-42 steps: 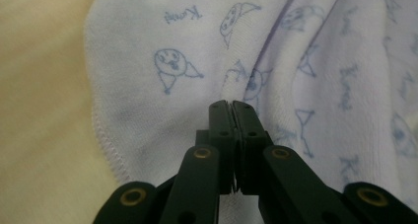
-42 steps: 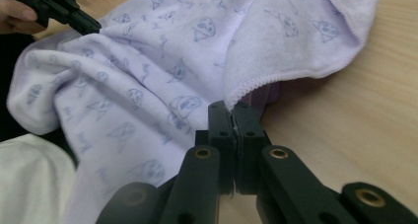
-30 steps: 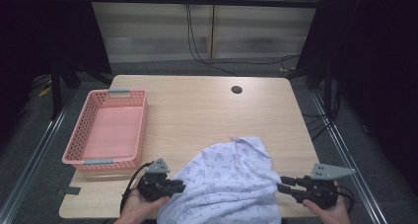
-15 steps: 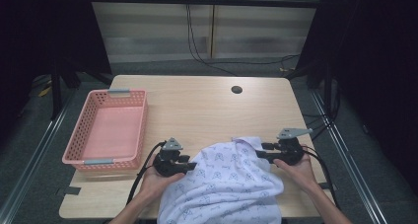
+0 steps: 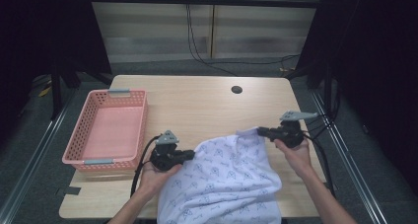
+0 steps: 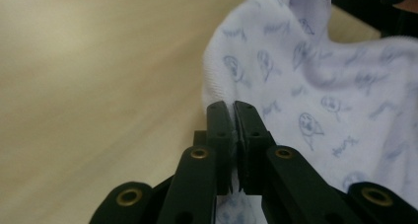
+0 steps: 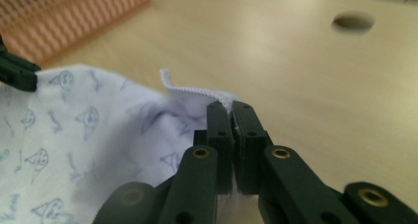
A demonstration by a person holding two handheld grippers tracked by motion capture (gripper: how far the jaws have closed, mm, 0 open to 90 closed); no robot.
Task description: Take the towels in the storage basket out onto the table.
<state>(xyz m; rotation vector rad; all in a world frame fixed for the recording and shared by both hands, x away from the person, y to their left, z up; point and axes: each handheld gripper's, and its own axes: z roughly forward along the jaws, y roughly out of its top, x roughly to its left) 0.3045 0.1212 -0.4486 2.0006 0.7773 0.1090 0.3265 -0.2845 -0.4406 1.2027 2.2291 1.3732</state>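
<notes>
With both grippers clamped on its far edge, the patterned white cloth (image 5: 224,177) sits at the near-centre of the counter (image 5: 197,103), its bulk draped over the near edge toward the person. L gripper (image 5: 190,155) has its fingers (image 6: 219,130) just closed on the cloth's left hem; in the left gripper view the fabric is pinched betw. them w/ no gap. R gripper (image 5: 261,131) likewise just closed on the far-right corner; the right gripper view shows the ribbed hem caught betw. its fingers (image 7: 245,130), a small flap folding over beyond them.

Why two corners, held apart: prob. to pull the edge taut so the cloth can be spread flat or folded, rather than bunching. Cloth betw. the grips is still rumpled, so not yet tensioned.

Pink basket (image 5: 106,128) stands on the counter's left, just beside the L gripper, prob. where the cloth ends up. Round hole (image 5: 236,90) in the counter lies further back, well apart.
</notes>
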